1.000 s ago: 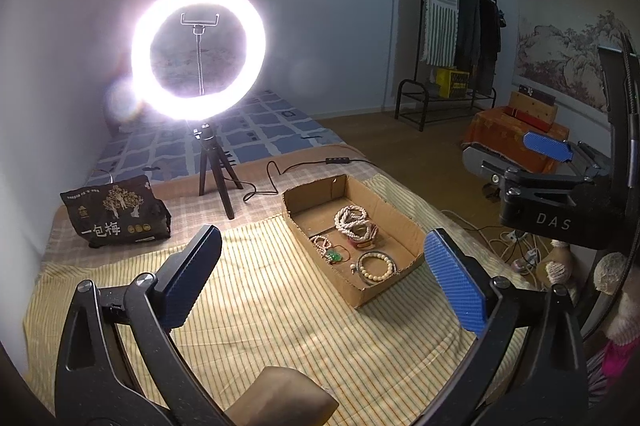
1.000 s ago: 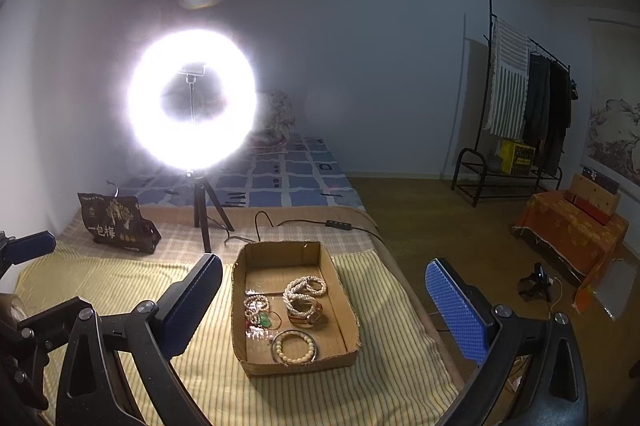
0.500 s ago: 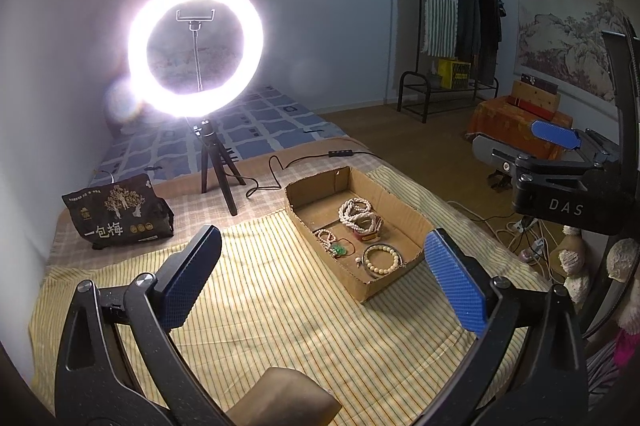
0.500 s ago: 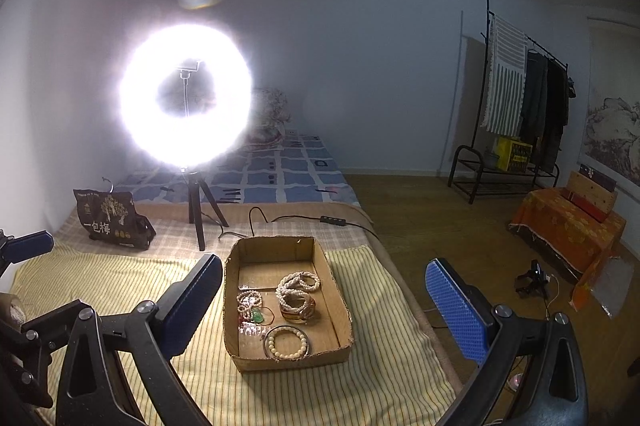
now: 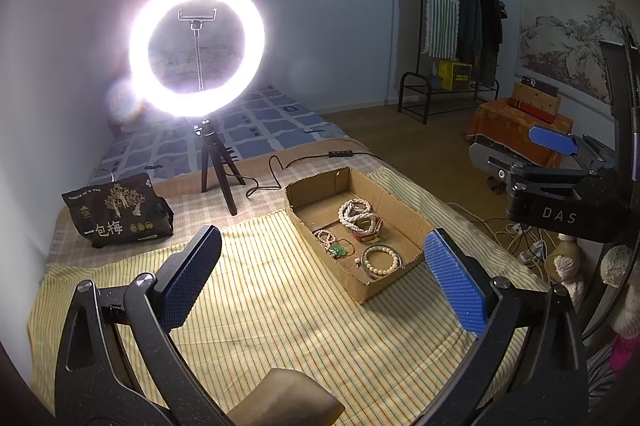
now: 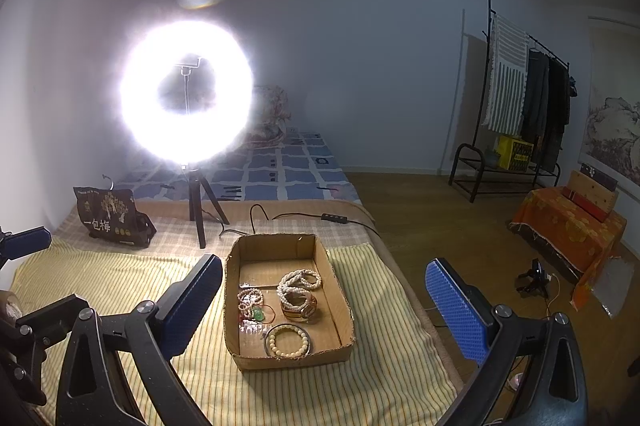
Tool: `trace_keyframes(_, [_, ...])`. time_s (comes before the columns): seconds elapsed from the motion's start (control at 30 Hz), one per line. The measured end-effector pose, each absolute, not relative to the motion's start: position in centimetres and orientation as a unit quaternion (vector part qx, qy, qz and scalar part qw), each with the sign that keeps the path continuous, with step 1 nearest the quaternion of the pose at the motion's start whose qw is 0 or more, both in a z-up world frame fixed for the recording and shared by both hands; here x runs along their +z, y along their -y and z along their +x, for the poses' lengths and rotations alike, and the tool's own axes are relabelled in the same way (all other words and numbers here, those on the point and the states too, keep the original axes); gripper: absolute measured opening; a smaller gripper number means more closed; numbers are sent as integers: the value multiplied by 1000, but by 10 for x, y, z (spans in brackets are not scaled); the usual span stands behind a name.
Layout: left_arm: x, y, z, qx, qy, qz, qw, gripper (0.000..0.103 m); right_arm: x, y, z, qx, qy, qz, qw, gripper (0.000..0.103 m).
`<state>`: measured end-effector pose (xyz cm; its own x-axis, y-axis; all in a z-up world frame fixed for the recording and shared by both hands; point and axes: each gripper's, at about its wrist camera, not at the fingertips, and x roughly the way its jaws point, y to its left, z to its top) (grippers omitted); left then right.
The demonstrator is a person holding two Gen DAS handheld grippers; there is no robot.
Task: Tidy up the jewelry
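An open cardboard box (image 5: 404, 209) (image 6: 340, 290) sits on the yellow striped cloth (image 5: 272, 310). Inside lie a pile of white bead strands (image 5: 356, 211) (image 6: 300, 284) on a brown bangle (image 6: 300, 310), a smaller bead strand with a green pendant (image 5: 338, 249) (image 6: 258, 314), and a cream bead bracelet (image 5: 381, 260) (image 6: 289, 340). My left gripper (image 5: 324, 278) is open and empty, held above the cloth, left of the box. My right gripper (image 6: 324, 310) is open and empty, above the box's near end; it also shows at the right edge of the left wrist view (image 5: 552, 141).
A lit ring light on a small tripod (image 5: 218, 169) (image 6: 198, 201) stands behind the box, its cable (image 5: 304, 157) trailing right. A black snack bag (image 5: 118, 211) (image 6: 112, 218) lies at back left. The bed edge drops to wooden floor (image 6: 440, 209) on the right.
Both grippers have drifted slightly, so the box sits a little nearer in both views. Both stay open and empty. The jewelry has not moved.
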<state>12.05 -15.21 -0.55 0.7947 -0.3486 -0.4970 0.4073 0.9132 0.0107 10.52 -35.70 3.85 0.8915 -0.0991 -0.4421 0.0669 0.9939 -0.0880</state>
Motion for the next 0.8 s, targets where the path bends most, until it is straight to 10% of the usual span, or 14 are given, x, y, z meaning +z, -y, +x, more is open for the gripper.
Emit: trace_keyframes(0.8, [-6, 153, 123, -184, -252, 60, 948, 103, 29, 352, 108, -41, -238, -41, 970, 103])
